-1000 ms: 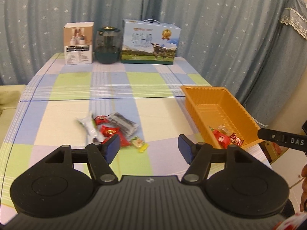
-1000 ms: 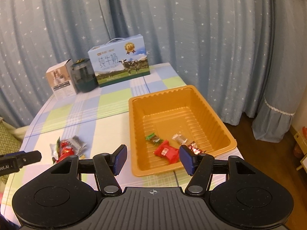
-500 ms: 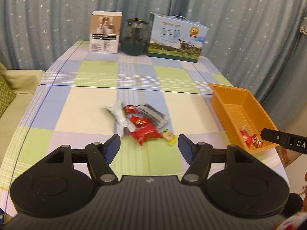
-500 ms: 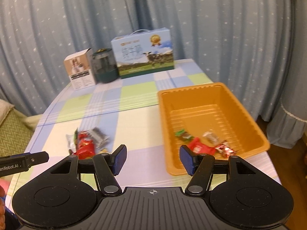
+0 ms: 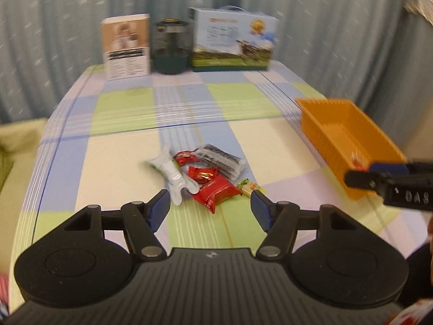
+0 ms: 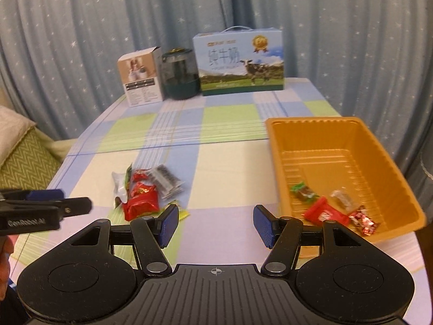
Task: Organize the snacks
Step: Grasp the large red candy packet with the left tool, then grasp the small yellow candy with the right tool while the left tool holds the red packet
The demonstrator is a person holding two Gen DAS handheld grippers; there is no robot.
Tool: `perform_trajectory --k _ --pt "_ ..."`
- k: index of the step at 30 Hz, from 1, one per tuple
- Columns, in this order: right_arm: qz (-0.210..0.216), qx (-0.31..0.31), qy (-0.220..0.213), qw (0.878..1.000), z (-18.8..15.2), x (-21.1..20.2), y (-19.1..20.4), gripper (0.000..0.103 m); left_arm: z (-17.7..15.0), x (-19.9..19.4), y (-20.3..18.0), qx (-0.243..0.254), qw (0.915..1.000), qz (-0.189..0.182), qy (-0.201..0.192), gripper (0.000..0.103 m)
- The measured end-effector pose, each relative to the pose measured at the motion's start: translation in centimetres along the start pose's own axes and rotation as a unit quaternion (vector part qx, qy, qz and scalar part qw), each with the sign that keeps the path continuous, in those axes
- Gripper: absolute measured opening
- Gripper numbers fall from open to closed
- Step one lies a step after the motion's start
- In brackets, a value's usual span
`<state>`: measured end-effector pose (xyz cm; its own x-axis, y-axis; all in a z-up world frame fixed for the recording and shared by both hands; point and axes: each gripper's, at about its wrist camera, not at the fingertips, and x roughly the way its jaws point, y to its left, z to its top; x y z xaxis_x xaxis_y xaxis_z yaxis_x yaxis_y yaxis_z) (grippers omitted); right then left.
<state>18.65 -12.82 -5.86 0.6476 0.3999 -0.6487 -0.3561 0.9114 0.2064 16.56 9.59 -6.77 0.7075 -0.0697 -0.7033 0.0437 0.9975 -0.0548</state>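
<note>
My left gripper (image 5: 210, 210) and right gripper (image 6: 215, 225) are both spread, holding nothing. The snack pile (image 5: 201, 174) sits just ahead of the left. Risk: wrappers overlap, so I may pinch two or skid the red packet (image 5: 217, 192). Orange tray (image 6: 360, 146) is well right, path open; milk carton (image 6: 239, 61) is far back.

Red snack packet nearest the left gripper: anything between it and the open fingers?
Nothing visible. The left gripper is open, and only bare checked tablecloth lies before the red snack packet.
</note>
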Motion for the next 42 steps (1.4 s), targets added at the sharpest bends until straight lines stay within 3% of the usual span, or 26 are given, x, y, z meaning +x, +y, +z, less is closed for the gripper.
perform_trajectory --k 8,11,21,27,33,36,42 --pt "0.018 -0.015 0.025 0.999 -0.7 4.5 0.6 0.061 0.3 4.8 -0.2 0.122 0.9911 -0.039 0.034 0.052" --pt "0.026 -0.025 0.034 0.999 -1.1 6.0 0.7 0.061 0.4 6.6 -0.1 0.148 0.9867 -0.056 0.039 0.045" --pt "0.020 -0.027 0.058 0.998 -1.5 10.0 -0.1 0.061 0.5 11.9 -0.2 0.206 0.9730 -0.084 0.063 0.041" --pt "0.029 -0.044 0.060 0.997 -1.6 11.3 0.1 0.061 0.1 12.9 -0.6 0.198 0.9729 -0.091 0.077 0.028" --pt "0.060 -0.070 0.054 0.994 -1.3 12.4 1.0 0.060 -1.2 11.6 0.2 0.133 0.9854 -0.060 0.088 0.026" --pt "0.076 -0.087 0.055 0.992 -1.0 13.2 1.7 0.047 -1.9 10.7 0.8 0.102 0.9905 -0.042 0.081 0.026" --pt "0.086 -0.139 0.064 0.985 -1.1 15.3 3.5 0.044 -2.7 10.0 1.1 0.077 0.9944 -0.028 0.066 0.026"
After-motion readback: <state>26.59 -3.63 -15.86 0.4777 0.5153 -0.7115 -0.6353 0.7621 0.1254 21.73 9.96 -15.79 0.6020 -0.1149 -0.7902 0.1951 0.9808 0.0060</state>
